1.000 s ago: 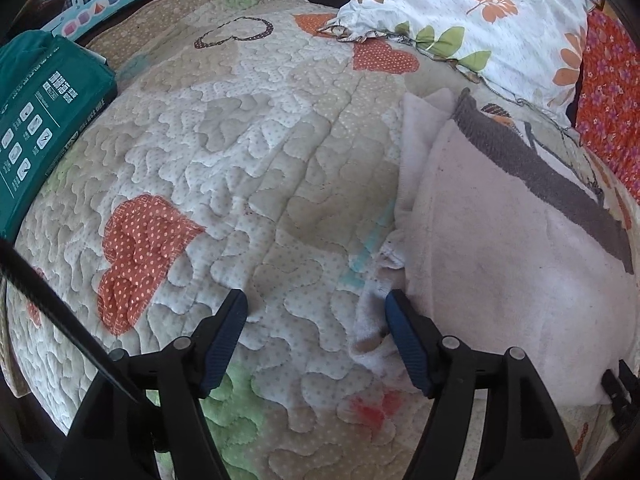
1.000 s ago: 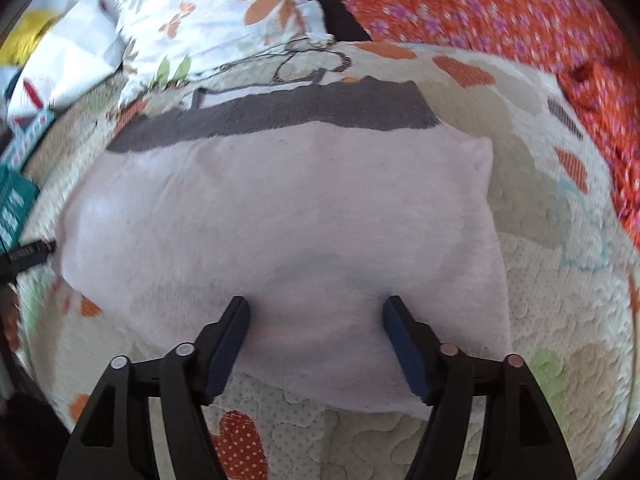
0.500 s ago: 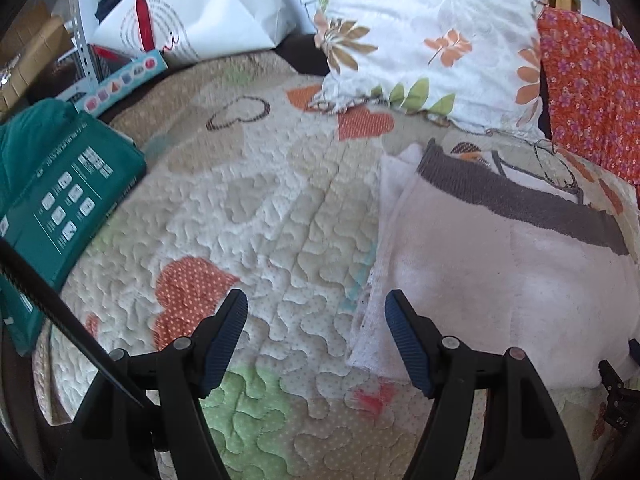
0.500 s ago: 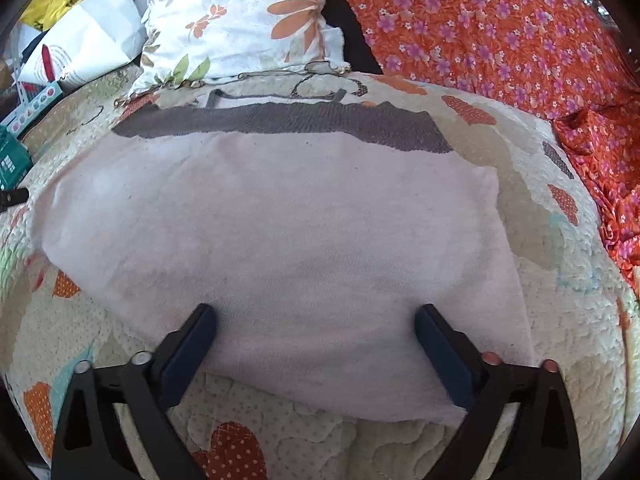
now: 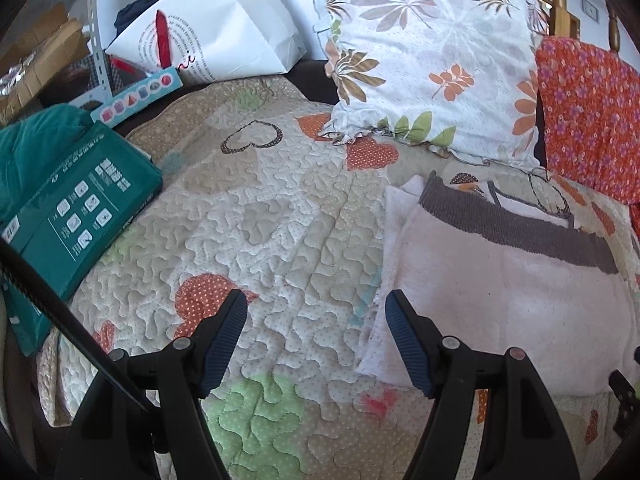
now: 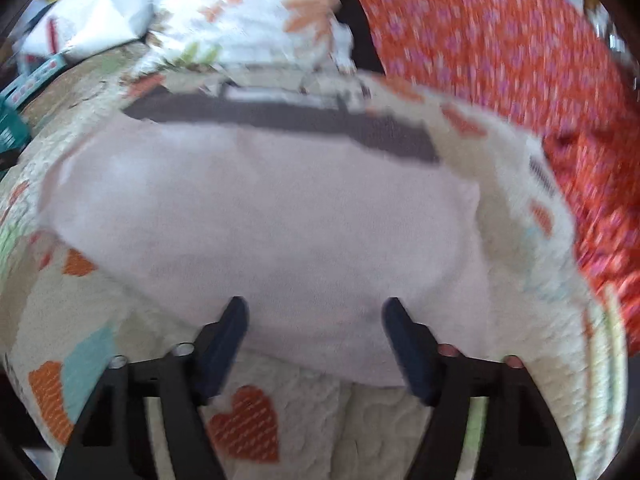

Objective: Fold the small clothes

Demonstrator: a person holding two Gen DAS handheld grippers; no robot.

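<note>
A pale pink folded garment with a dark grey band along its far edge lies flat on the quilted bedspread. In the left wrist view it is at the right. My left gripper is open and empty above the quilt, just left of the garment's left edge. In the right wrist view, which is blurred, the garment fills the middle. My right gripper is open and empty over its near edge.
A floral pillow and an orange flowered cloth lie at the back right. A green box sits at the left bed edge, with a white paper bag and clutter behind it.
Both grippers have pulled back and up from the garment, so more of the bed shows. The right gripper widened briefly, then narrowed again. The garment has not moved.
</note>
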